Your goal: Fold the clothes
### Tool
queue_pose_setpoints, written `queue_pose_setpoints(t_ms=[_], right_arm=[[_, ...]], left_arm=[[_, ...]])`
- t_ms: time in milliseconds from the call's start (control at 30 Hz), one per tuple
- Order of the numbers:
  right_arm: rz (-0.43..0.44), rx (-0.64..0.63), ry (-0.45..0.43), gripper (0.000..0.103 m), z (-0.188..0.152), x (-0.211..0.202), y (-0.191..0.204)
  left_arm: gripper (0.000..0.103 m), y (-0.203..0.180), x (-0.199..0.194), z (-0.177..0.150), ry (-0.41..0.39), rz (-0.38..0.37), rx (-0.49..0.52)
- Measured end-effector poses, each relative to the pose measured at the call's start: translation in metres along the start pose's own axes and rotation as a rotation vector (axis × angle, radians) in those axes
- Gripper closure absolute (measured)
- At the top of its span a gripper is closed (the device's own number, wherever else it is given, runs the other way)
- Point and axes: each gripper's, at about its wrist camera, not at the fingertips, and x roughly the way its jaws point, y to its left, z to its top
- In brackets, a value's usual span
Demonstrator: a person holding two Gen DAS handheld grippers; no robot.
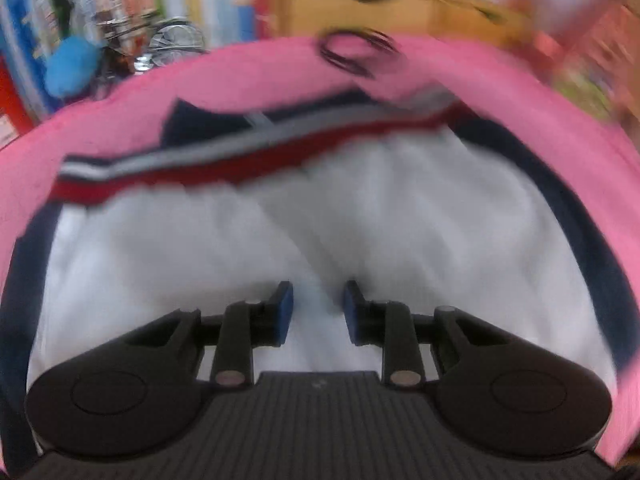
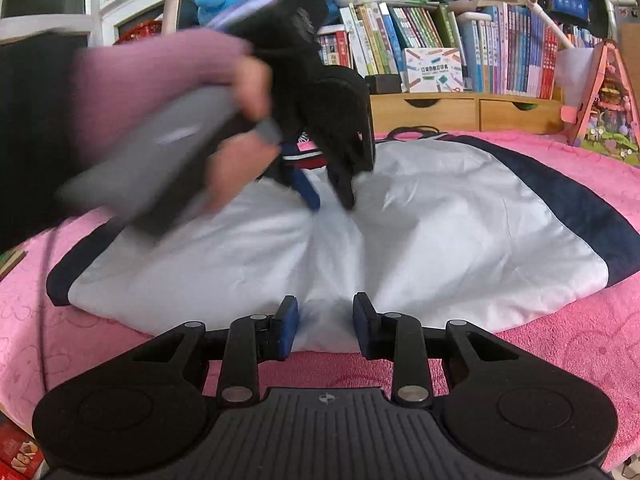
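A white jacket (image 2: 440, 240) with navy sides and a red, white and navy striped collar band (image 1: 224, 160) lies spread on a pink bed cover (image 2: 580, 340). My left gripper (image 1: 318, 312), seen from the right wrist view (image 2: 332, 200) in a person's hand (image 2: 240, 152), points steeply down just in front of the collar. Its blue pads pinch a ridge of white cloth. My right gripper (image 2: 326, 322) sits at the jacket's near hem with white cloth bunched between its pads. A raised crease runs across the jacket (image 1: 400, 208) from one gripper to the other. The left wrist view is blurred.
A coil of black cable (image 2: 412, 133) lies on the cover just beyond the collar. Behind it stand a wooden drawer box (image 2: 460, 112), a row of books (image 2: 500, 48) and a pink toy house (image 2: 604, 100) at the right. Pink cover (image 1: 240, 76) surrounds the jacket.
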Motion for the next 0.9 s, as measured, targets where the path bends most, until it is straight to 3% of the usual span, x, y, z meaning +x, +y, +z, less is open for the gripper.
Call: queue_pose_setpoints(t_ms=[67, 133, 200, 267, 367, 467, 567, 667, 800, 900], right_arm=[[0.001, -0.005, 0.002, 0.072, 0.0, -0.001, 0.0], [0.005, -0.004, 0.004, 0.072, -0.001, -0.003, 0.001], [0.01, -0.002, 0.006, 0.072, -0.002, -0.005, -0.001], [0.014, -0.001, 0.004, 0.072, -0.002, -0.006, -0.002], [0.017, -0.003, -0.002, 0.072, -0.002, -0.006, -0.003], [0.017, -0.004, -0.005, 0.072, -0.002, -0.006, -0.003], [0.019, 0.0, -0.007, 0.072, -0.001, -0.007, -0.004], [0.015, -0.007, -0.01, 0.072, -0.002, -0.007, -0.003], [0.017, -0.011, -0.009, 0.072, -0.002, -0.008, -0.003], [0.019, -0.016, -0.009, 0.072, -0.002, -0.007, -0.004]], left_arm=[[0.076, 0.015, 0.016, 0.028, -0.005, 0.01, -0.093], [0.076, 0.025, 0.021, 0.044, 0.047, -0.01, -0.165], [0.079, 0.029, 0.018, 0.047, 0.067, -0.008, -0.174], [0.081, 0.034, 0.001, 0.041, 0.028, -0.005, -0.177], [0.081, 0.036, -0.035, 0.018, -0.015, -0.059, -0.134], [0.081, 0.016, -0.074, -0.021, -0.002, -0.09, -0.017], [0.081, -0.005, -0.092, -0.064, 0.071, -0.107, 0.076], [0.079, -0.016, -0.075, -0.09, 0.182, -0.107, 0.109], [0.075, -0.017, -0.053, -0.076, 0.152, -0.076, 0.106], [0.072, -0.015, -0.026, -0.04, 0.074, -0.009, 0.101]])
